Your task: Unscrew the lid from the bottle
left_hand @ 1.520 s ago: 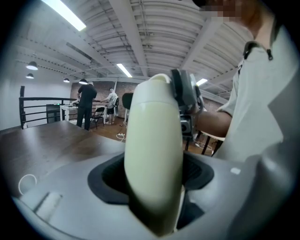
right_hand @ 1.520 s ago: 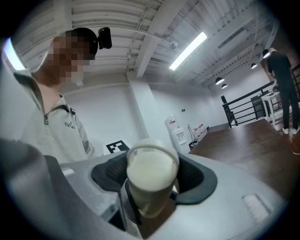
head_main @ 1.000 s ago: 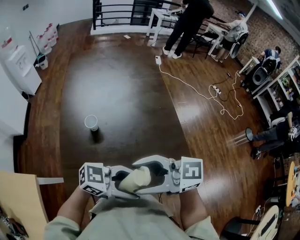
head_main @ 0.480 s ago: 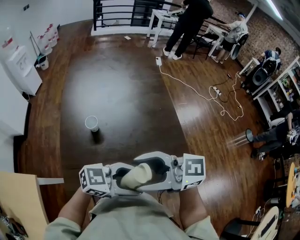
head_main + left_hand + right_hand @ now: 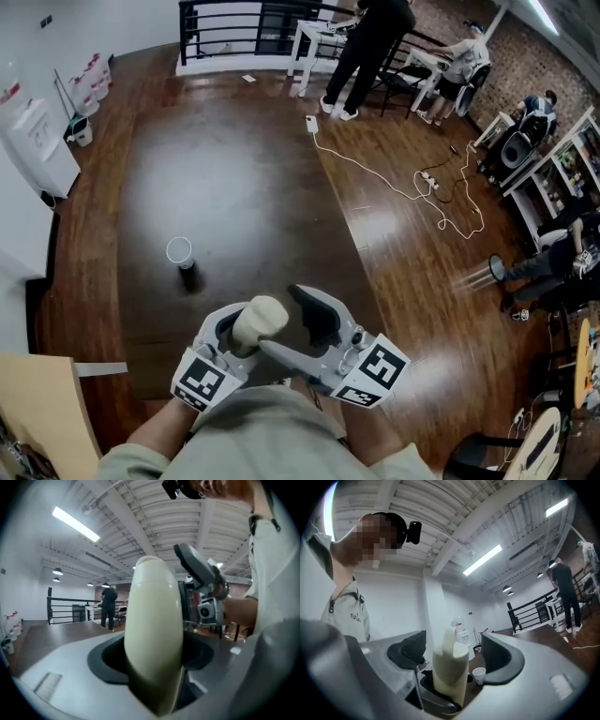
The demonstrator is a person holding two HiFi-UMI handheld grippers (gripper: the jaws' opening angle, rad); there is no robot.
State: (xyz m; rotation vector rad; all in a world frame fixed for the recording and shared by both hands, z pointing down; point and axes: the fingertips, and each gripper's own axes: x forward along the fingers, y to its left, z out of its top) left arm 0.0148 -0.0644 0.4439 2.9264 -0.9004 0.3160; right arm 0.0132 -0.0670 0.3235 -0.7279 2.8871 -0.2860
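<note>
A cream-coloured bottle (image 5: 260,322) sits low in the head view, just in front of my body, with my left gripper (image 5: 246,330) shut on its lower part. In the left gripper view the bottle (image 5: 153,634) fills the space between the jaws. My right gripper (image 5: 281,321) reaches in from the right. Its jaws have just been opening and now stand wide to either side of the bottle's end (image 5: 451,667), with a gap on each side. I cannot make out a separate lid.
A white cup (image 5: 179,250) stands on the dark wooden floor beside a small dark object (image 5: 188,273). A white cable (image 5: 394,183) trails across the floor. People stand and sit at tables (image 5: 319,37) by a black railing. A water dispenser (image 5: 37,141) is at left.
Both grippers have swung from facing each other sideways to pointing forward at an angle. The right gripper's jaws have spread off the bottle; the left still holds it.
</note>
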